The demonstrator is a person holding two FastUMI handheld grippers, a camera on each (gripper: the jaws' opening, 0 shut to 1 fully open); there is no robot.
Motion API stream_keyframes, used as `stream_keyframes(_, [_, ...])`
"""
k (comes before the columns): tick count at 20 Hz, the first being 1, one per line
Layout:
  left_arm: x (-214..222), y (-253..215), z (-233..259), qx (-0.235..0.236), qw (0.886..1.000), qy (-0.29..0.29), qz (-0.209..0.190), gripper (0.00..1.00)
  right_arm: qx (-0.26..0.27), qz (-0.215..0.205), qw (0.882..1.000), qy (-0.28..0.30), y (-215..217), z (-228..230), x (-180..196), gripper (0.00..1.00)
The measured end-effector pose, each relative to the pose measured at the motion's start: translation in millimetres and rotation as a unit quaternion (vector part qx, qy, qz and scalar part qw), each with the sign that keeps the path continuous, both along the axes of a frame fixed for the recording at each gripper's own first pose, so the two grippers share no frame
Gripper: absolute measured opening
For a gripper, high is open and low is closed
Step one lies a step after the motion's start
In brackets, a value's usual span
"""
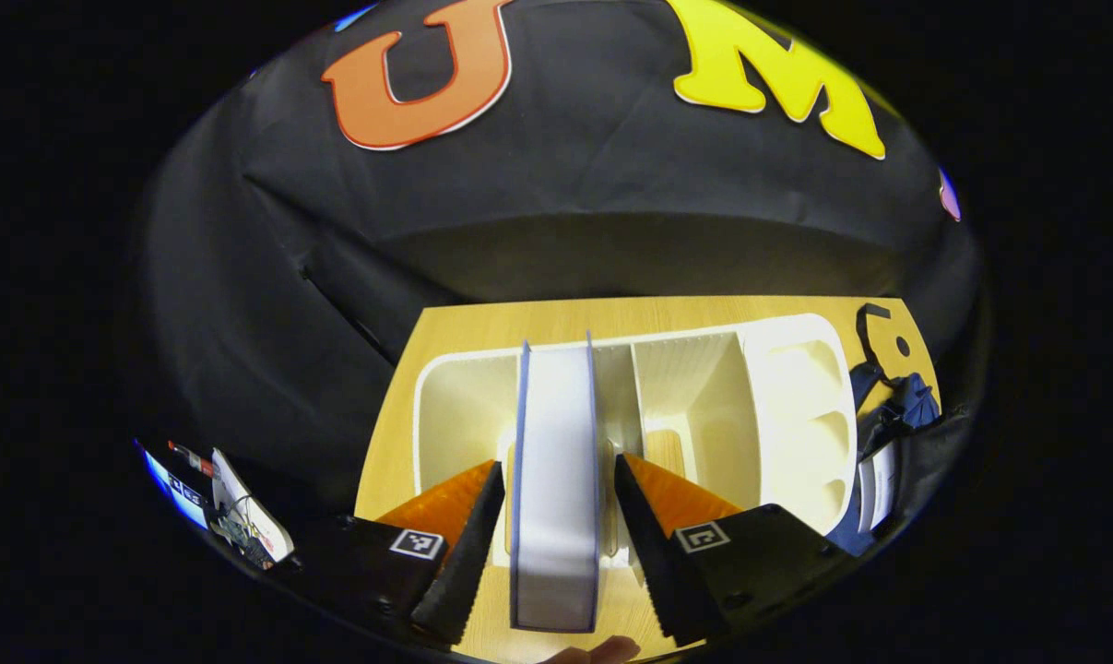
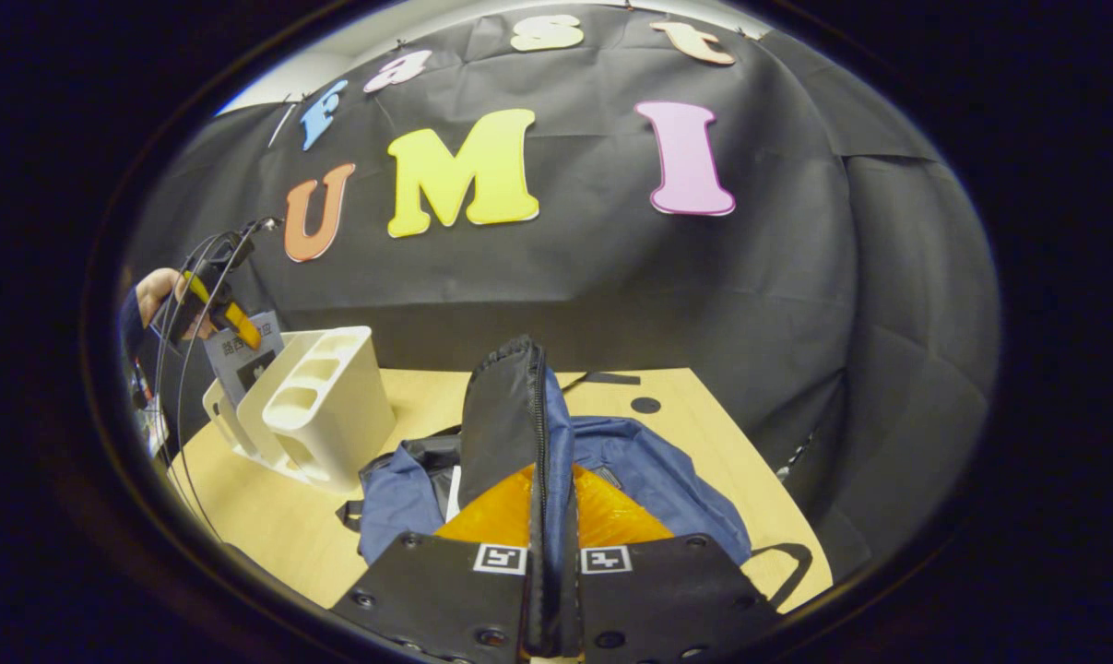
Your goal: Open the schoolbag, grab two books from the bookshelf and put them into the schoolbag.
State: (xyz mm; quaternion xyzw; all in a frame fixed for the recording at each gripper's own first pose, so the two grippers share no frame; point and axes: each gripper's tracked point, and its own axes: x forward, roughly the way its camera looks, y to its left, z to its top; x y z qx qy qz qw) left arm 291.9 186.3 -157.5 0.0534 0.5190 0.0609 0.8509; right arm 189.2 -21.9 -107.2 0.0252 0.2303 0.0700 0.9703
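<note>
Between the fingers of the left gripper (image 1: 551,535), 1 book (image 1: 556,480) is seen edge-on and upright, its pale page block framed by blue covers. The fingers stand just beside the covers on either side, with thin gaps showing; whether they press on the book cannot be told. Directly ahead of this gripper, a cream bookshelf (image 1: 796,406) with several dividers stands on the wooden table (image 1: 482,318), and the book appears to be at or just above its slots. To the gripper's right, part of the blue schoolbag (image 1: 897,410) is visible.

In the right gripper view, the right gripper (image 2: 551,590) is clamped together on the black zippered flap (image 2: 501,415) of the schoolbag, which is held upright so that the bag mouth gapes below. Far to its left, a hand (image 2: 155,290) is seen holding the other gripper above the bookshelf.

Judged from this moment, the book could slip or tilt if it is squeezed too lightly, since it is held by its narrow edges. The light bookshelf could be dragged or tipped if the book catches a divider. The flap could sag shut if the right grip loosens, blocking the book's entry.
</note>
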Motion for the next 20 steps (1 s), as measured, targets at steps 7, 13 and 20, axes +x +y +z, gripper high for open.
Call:
stream_keyframes(7, [-6, -6, 1, -0.026, 1.000, 0.002, -0.004, 0.46, 0.000, -0.001, 1.000, 0.005, -2, -7, 0, 0.07])
stream_keyframes(13, [-20, -8, 20, -0.052, 0.998, -0.028, 0.011, 0.42, -0.003, 0.000, 1.000, 0.005, 0, -7, 0, 0.07])
stream_keyframes(20, [-62, -18, 60, -0.088, 0.993, -0.080, 0.016, 0.42, -0.013, 0.001, 1.000, 0.006, 3, -8, 0, 0.07])
